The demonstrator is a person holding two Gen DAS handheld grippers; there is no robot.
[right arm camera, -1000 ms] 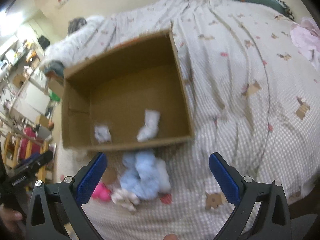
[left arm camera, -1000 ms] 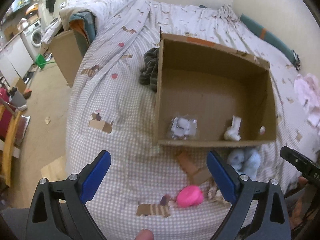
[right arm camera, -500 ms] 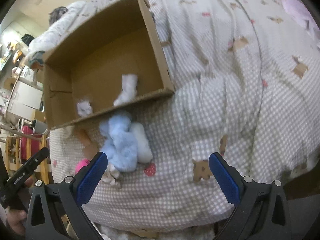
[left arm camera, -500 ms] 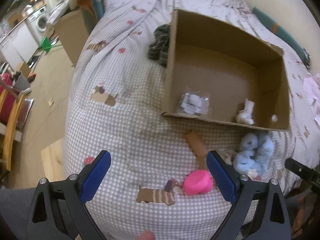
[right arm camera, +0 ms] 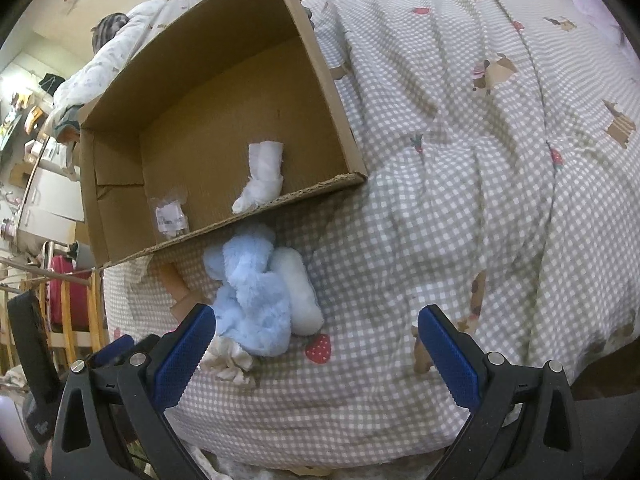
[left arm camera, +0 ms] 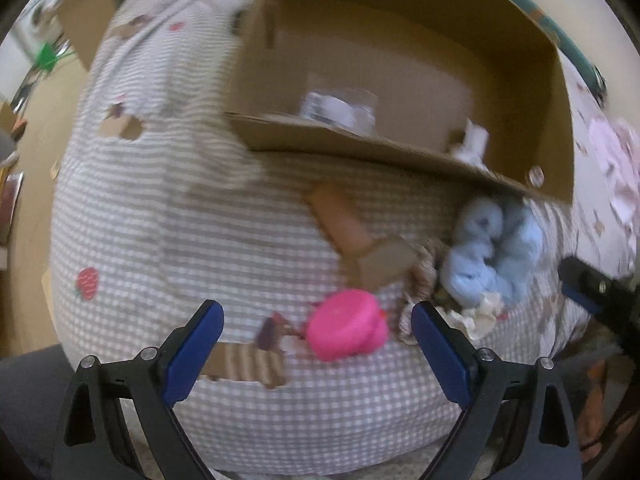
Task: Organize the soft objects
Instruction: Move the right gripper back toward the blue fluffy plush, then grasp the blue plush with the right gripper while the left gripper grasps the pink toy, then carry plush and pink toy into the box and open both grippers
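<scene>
Two small things lie in the box at upper left, while the blue plush, pink toy and rag wait outside, both tongs released, empty.

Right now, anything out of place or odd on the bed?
Yes: most soft items lie outside the cardboard box. The blue plush, a pink round thing and a crumpled cream cloth sit on the checked bedspread by its near wall. Inside are only a white rolled cloth and a clear packet.

fluffy blue plush, beside cardboard box
</scene>
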